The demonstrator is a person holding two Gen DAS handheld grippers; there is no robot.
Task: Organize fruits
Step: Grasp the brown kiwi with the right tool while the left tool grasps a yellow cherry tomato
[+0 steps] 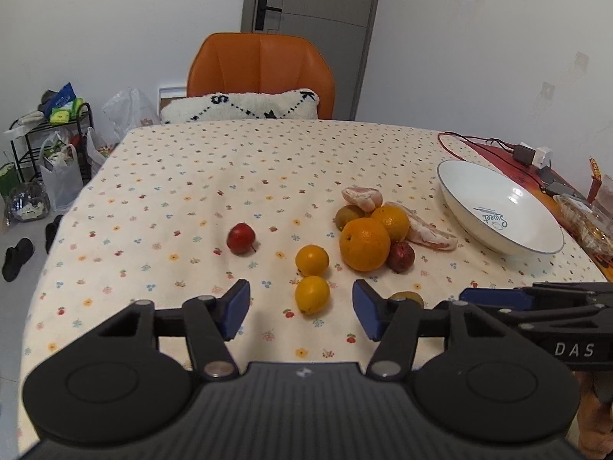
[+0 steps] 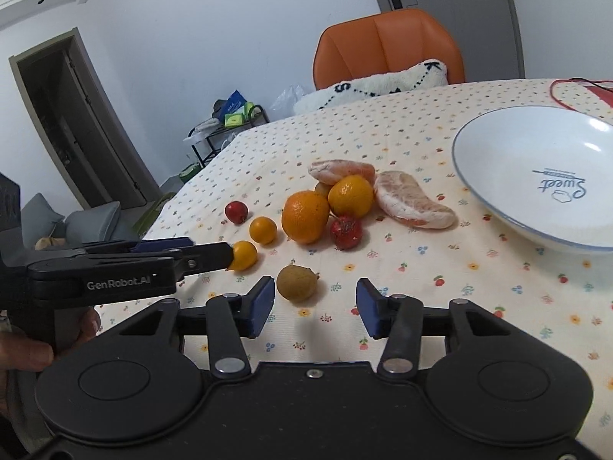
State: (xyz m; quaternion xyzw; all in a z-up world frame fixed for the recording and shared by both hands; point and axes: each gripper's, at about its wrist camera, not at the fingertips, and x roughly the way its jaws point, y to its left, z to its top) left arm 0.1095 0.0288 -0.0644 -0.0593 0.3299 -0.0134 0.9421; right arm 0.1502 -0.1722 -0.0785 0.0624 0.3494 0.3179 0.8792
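While partly masked by the right gripper's (image 2: 315,301) finger in the left wrist view, sits whole in the right: brownish-green fruit (image 2: 297,283), round, just ahead of spread jaws, nothing pinched. Beyond, heaped touching: 2 oranges (image 2: 305,216), 2 peeled segments (image 2: 412,200), red fruit (image 2: 346,232). Left gripper (image 1: 300,308) likewise agape near 2 yellow fruits (image 1: 312,294). White bowl (image 2: 498,153) cut off rightward; bare cloth between.
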